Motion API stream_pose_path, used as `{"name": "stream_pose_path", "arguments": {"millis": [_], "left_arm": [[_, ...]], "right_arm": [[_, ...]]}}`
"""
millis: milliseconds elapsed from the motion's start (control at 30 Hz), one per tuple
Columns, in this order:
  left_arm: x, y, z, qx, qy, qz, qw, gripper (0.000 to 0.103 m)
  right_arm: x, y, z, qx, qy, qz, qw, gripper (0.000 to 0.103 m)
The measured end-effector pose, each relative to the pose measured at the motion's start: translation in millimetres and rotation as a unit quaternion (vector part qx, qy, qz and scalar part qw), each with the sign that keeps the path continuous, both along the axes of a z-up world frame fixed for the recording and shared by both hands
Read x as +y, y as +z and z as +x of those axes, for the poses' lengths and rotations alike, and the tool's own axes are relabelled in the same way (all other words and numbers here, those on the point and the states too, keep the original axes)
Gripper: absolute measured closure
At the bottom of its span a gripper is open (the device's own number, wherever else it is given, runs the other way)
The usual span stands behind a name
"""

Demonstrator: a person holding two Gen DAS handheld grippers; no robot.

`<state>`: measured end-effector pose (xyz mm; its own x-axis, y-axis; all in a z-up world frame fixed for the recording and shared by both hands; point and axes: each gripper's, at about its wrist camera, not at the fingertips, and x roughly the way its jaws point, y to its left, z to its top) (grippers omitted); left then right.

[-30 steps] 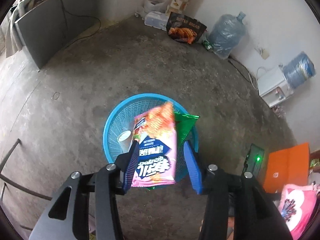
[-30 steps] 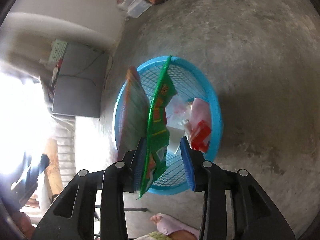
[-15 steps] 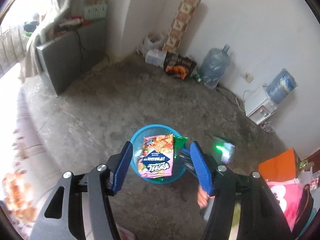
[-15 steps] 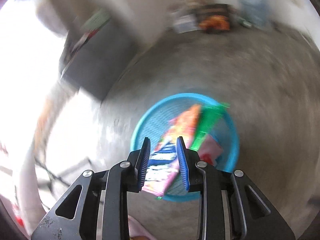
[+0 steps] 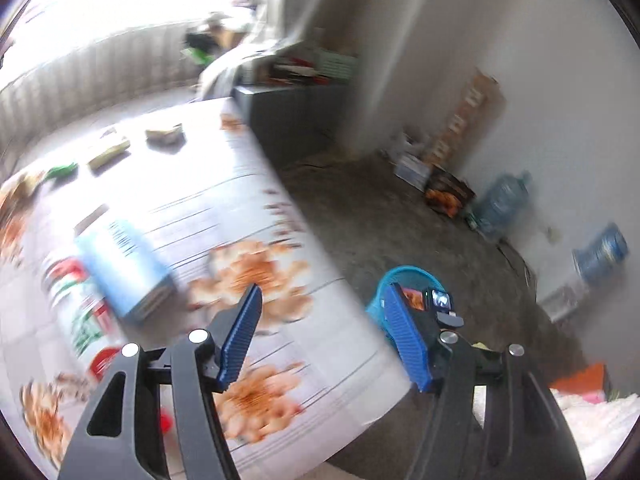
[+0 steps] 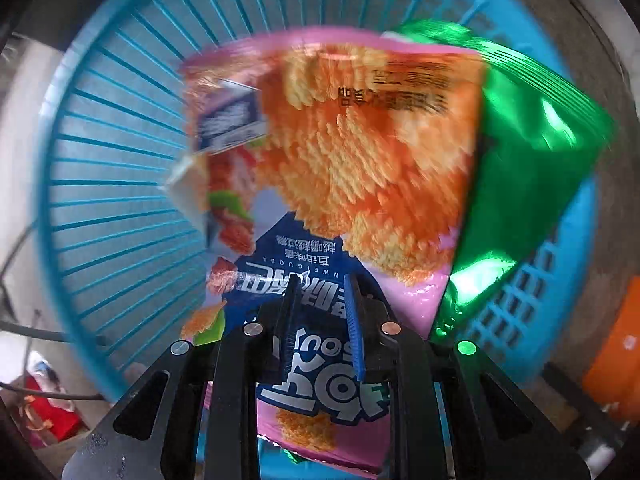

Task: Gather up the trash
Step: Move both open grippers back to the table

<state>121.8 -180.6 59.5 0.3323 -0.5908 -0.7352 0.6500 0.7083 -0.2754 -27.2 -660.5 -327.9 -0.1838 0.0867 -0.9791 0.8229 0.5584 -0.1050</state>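
Table w/ floral cloth (image 5: 256,272) carries a light-blue pack (image 5: 124,268), a red/green/white wrapper (image 5: 80,312) beside it, plus small packets (image 5: 164,136) near far edge. Concrete floor (image 5: 360,216) carries blue basket (image 5: 404,276), water jugs (image 5: 500,204) by wall.

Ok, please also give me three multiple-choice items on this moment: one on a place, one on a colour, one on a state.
1. Where does the pink snack bag lie?
A. on the table
B. in the blue basket
C. on the bare floor

2. What colour is the bag beside it?
A. green
B. yellow
C. black

3. How does the left gripper stand?
A. shut on a bag
B. open and empty
C. shut on nothing

Key: 1 B, blue ribs surround the bag. 2 A, the green bag shines at its right. 3 B, its jaws have just been opening, with nothing between them.
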Motion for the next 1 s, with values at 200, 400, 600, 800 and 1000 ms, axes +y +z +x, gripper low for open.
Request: {"name": "stream_pose_path", "arguments": {"millis": [200, 400, 600, 800, 1000], "left_arm": [[51, 5, 9, -0.009, 0.059, -0.012, 0.9982, 0.04], [82, 8, 19, -0.026, 0.1, -0.013, 0.9946, 0.034], [112, 8, 24, -0.021, 0.128, -0.033, 0.991, 0.029], [134, 2, 17, -0.018, 0.135, -0.046, 0.9895, 0.027], [167, -8, 14, -0.028, 0.187, -0.024, 0.9816, 0.024]], "right_arm": [[3, -42, 26, 0.081, 0.038, 0.004, 0.996, 0.074], [14, -12, 40, 0.023, 0.047, -0.021, 0.998, 0.043], [21, 67, 23, -0.102, 0.042, -0.05, 0.993, 0.038], [45, 164, -10, -0.222, 0.022, -0.083, 0.971, 0.038], [114, 288, 11, -0.329, 0.091, -0.11, 0.933, 0.038]]}}
